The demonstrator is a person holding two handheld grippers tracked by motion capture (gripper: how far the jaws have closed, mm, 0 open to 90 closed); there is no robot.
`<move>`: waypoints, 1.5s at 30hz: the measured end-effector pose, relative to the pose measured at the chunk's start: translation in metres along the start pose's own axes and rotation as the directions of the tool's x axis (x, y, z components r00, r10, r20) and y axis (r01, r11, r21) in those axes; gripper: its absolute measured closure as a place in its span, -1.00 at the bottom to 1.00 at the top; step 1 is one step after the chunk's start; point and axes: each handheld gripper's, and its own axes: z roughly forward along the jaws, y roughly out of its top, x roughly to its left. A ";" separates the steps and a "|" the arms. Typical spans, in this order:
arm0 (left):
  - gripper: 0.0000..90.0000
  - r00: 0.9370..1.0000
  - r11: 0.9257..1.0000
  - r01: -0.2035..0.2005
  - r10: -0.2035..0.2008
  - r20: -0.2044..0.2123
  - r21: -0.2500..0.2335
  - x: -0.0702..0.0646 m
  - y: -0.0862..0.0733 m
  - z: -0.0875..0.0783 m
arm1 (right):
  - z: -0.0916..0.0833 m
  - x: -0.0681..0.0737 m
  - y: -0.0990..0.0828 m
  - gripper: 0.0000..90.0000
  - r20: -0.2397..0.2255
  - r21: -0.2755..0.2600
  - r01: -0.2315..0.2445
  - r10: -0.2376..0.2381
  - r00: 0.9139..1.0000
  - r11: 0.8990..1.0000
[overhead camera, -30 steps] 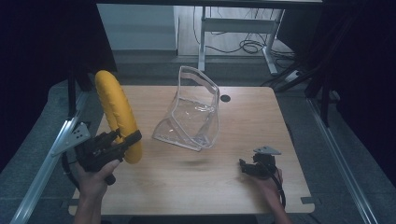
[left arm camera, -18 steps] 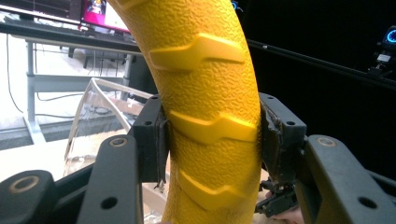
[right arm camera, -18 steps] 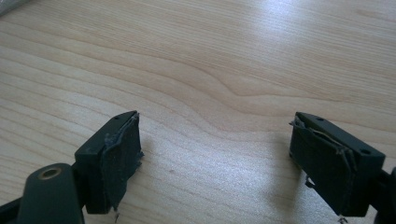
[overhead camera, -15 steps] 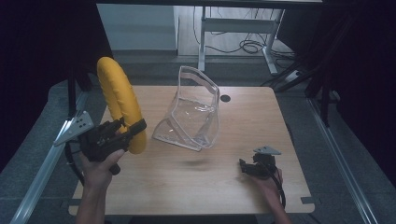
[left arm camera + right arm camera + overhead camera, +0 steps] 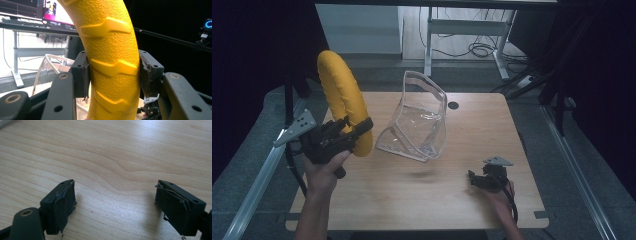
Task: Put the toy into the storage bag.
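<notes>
Lifted higher: yellow ring (image 5: 343,107) (gripper-clamped (image 5: 354,131)).

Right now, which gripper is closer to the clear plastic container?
Left. The left gripper, clamping the yellow curved piece, sits just beside the clear container; the right gripper rests open, farther off near the table's front.

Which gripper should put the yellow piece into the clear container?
Left, probably. The left gripper is shut on the yellow curved piece, raised beside the clear container. The right gripper is open over the table.
</notes>
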 end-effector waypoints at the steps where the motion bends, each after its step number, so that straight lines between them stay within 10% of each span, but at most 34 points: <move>1: 0.11 1.000 1.000 -0.001 0.001 0.001 -0.002 0.000 0.001 0.001 | 0.000 0.000 0.000 -0.62 0.000 0.000 0.000 0.000 1.000 1.000; 45: 0.11 0.999 0.998 -0.024 0.026 0.041 -0.050 -0.022 0.026 0.037 | 0.000 0.000 0.000 -0.62 0.004 -0.002 -0.004 0.004 1.000 1.000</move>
